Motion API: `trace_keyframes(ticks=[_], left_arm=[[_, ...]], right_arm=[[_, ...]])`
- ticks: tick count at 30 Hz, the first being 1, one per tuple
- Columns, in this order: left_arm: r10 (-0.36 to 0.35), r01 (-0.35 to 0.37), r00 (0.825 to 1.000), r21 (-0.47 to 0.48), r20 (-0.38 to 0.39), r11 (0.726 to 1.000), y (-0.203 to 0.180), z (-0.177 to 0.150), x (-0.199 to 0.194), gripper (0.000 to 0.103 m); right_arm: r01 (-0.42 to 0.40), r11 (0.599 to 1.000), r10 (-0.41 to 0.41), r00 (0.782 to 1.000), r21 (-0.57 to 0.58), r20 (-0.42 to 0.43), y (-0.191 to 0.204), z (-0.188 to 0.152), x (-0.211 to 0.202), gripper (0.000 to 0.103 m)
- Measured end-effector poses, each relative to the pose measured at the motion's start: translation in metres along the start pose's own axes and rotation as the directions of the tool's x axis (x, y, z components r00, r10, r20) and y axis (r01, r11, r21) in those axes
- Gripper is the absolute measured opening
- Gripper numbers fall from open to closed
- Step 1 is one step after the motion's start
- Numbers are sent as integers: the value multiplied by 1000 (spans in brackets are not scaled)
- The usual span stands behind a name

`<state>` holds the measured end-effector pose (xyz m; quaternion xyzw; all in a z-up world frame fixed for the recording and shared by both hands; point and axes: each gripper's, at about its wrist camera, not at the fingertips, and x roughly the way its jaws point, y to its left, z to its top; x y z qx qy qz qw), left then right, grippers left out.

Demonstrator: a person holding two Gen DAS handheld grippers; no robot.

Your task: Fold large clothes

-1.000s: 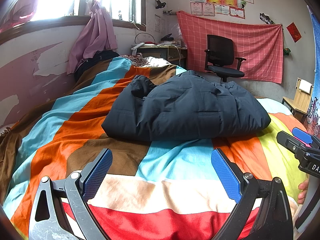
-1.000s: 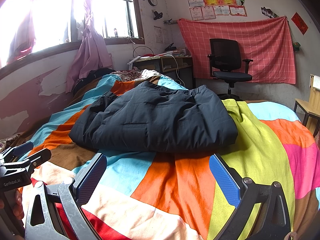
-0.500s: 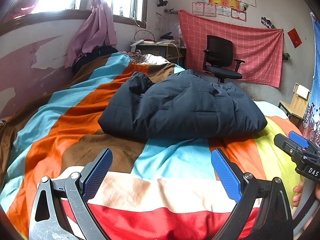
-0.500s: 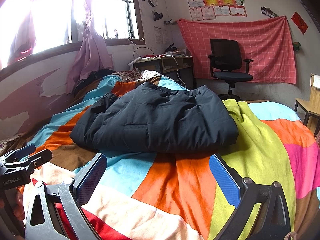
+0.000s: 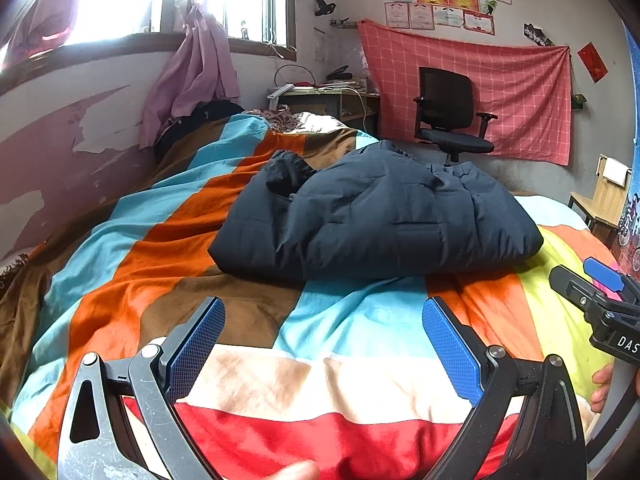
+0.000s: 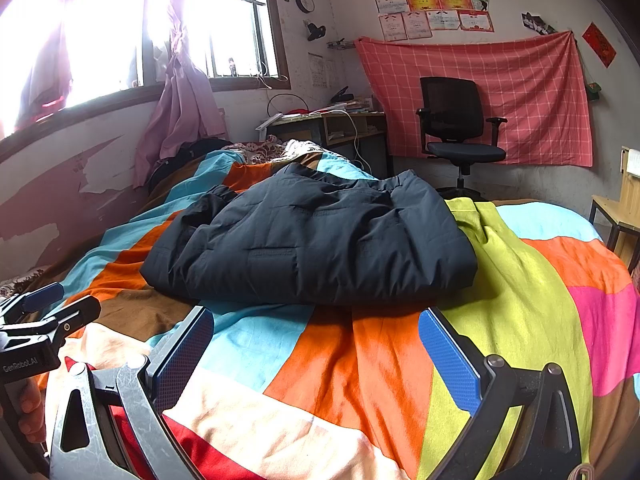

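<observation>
Item: dark jacket (image 5: 372, 216), folded bundle on bed (image 5: 352, 320). Left tongs (image 5: 322, 344), right tongs (image 6: 316, 356): both spread, empty, held short. Folding judged complete; final tidy or withdrawal indicated.

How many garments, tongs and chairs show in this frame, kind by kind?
Dark navy padded jacket, folded on the striped bedspread: 1
Tongs, left tongs and right tongs, both open and empty: 2
Black office chair: 1
Wooden chair, partly cut off at the edge: 1
Total: 5

Folded jacket (image 6: 312, 240) on bedspread (image 6: 360, 360); R tongs (image 6: 316, 344) agape.
</observation>
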<state>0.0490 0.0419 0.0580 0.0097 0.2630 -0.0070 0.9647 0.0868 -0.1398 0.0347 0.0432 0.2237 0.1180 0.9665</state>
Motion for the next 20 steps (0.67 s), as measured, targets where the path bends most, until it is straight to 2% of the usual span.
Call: trace_keyframes(ticks=[20], left_arm=[[14, -14, 1000, 7, 8, 1000, 3, 0, 0, 97]], right_arm=[[0, 1000, 0, 1000, 1, 0, 1, 1, 0, 103]])
